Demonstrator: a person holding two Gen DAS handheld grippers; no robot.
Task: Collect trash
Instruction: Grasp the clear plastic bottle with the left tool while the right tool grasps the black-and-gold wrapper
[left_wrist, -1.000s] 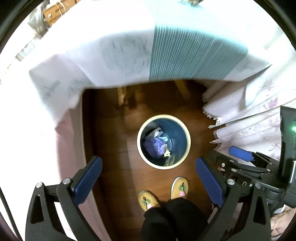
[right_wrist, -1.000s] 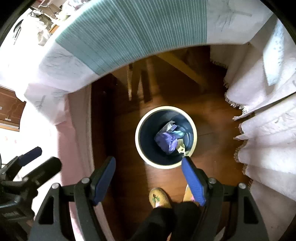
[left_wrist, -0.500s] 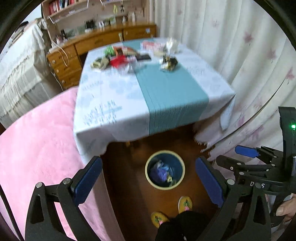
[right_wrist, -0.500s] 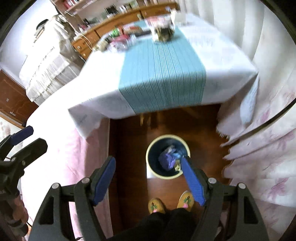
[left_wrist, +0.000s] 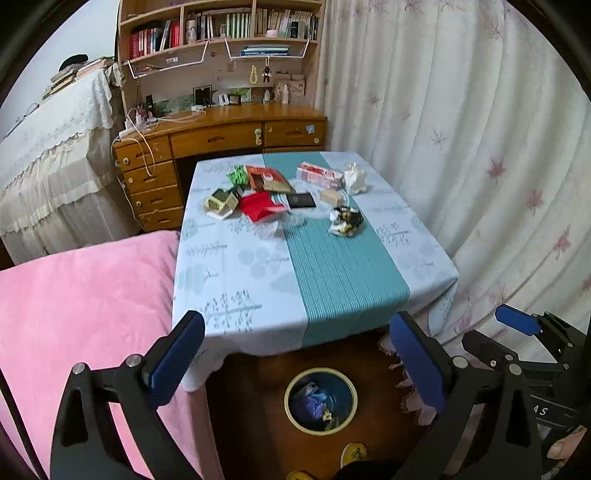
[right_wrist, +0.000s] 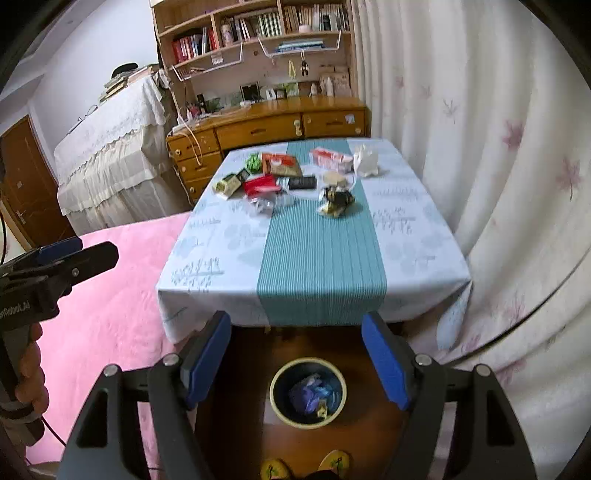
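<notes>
A round blue bin (left_wrist: 320, 399) (right_wrist: 308, 392) with a cream rim stands on the wooden floor below the table's near edge, holding purple and pale scraps. Trash lies at the table's far end: a crumpled black-and-gold wrapper (left_wrist: 346, 220) (right_wrist: 335, 200), a red packet (left_wrist: 259, 205) (right_wrist: 260, 185), a white crumpled paper (left_wrist: 354, 180) (right_wrist: 366, 162), green bits (left_wrist: 237, 174) and clear wrap (right_wrist: 264, 205). My left gripper (left_wrist: 297, 363) is open and empty, high above the bin. My right gripper (right_wrist: 297, 363) is open and empty too, also high over the bin.
The table (left_wrist: 236, 273) wears a white cloth with a teal runner. A pink bed (left_wrist: 74, 302) lies left of it, a flowered curtain (left_wrist: 480, 147) on the right. A wooden desk (left_wrist: 221, 136) with shelves stands behind. The person's yellow slippers (right_wrist: 336, 461) show by the bin.
Both grippers rose and tilted up from looking straight into the bin; the tabletop, desk and shelves came into view. Both stayed open and empty.
</notes>
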